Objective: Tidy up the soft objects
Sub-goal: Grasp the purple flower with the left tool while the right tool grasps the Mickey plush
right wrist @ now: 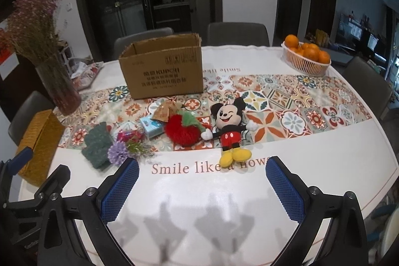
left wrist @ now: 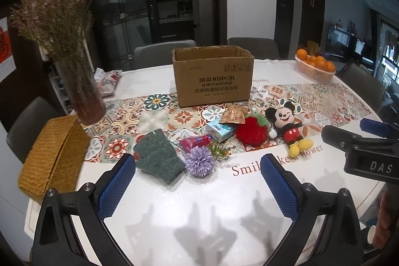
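An open cardboard box [left wrist: 213, 76] [right wrist: 162, 69] stands on the patterned runner. In front of it lie a mouse plush [left wrist: 289, 127] [right wrist: 229, 126], a red fluffy apple [left wrist: 251, 130] [right wrist: 183, 130], a green knitted glove [left wrist: 158, 156] [right wrist: 96, 145], a purple artificial flower [left wrist: 199, 162] [right wrist: 119, 152], a blue tissue pack [left wrist: 219, 130] [right wrist: 150, 126], a pink packet [left wrist: 195, 141] and a brown sachet [left wrist: 233, 114]. My left gripper [left wrist: 198, 166] hovers open near the glove and flower. My right gripper [right wrist: 202, 170] is open in front of the plush, holding nothing.
A glass vase of dried flowers [left wrist: 82, 91] and a woven yellow box [left wrist: 49, 153] stand at the left. A white basket of oranges [left wrist: 314, 66] [right wrist: 306, 59] sits far right. Grey chairs [right wrist: 237, 34] ring the white table [left wrist: 199, 216].
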A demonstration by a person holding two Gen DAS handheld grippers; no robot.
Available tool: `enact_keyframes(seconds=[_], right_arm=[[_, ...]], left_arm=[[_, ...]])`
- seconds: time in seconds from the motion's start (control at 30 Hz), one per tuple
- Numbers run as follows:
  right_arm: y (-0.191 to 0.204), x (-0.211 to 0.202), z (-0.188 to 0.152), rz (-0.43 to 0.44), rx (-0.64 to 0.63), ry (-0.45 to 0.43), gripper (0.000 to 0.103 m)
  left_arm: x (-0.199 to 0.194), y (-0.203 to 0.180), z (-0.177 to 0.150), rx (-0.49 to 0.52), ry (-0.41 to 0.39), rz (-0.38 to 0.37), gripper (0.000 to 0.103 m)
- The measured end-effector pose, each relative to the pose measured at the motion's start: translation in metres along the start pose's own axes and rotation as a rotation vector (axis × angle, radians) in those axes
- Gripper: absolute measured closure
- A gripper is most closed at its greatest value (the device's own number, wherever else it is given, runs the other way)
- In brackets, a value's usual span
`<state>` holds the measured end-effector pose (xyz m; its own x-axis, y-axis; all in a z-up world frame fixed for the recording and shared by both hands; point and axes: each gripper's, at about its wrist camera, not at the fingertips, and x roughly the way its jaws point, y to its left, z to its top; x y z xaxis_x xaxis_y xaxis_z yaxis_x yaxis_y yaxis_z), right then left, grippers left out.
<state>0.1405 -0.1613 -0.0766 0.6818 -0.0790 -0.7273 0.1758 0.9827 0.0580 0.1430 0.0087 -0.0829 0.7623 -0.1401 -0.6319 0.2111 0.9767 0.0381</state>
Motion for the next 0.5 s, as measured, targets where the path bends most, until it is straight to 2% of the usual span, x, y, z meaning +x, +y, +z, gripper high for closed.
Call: enact_keyframes(seconds=[0.3, 0.5], right_arm=[[-0.007, 0.053, 0.011, -0.031, 0.014, 0.06, 0.001], [-0.019, 0.099, 0.011, 0.011, 0.018, 0.152, 0.008]], left_arm=[[0.055, 0.001, 0.002, -0.005, 0.074, -0.002, 0.009], [0.086, -0.009, -0.002, -0.01, 0.099, 0.054, 0.018]])
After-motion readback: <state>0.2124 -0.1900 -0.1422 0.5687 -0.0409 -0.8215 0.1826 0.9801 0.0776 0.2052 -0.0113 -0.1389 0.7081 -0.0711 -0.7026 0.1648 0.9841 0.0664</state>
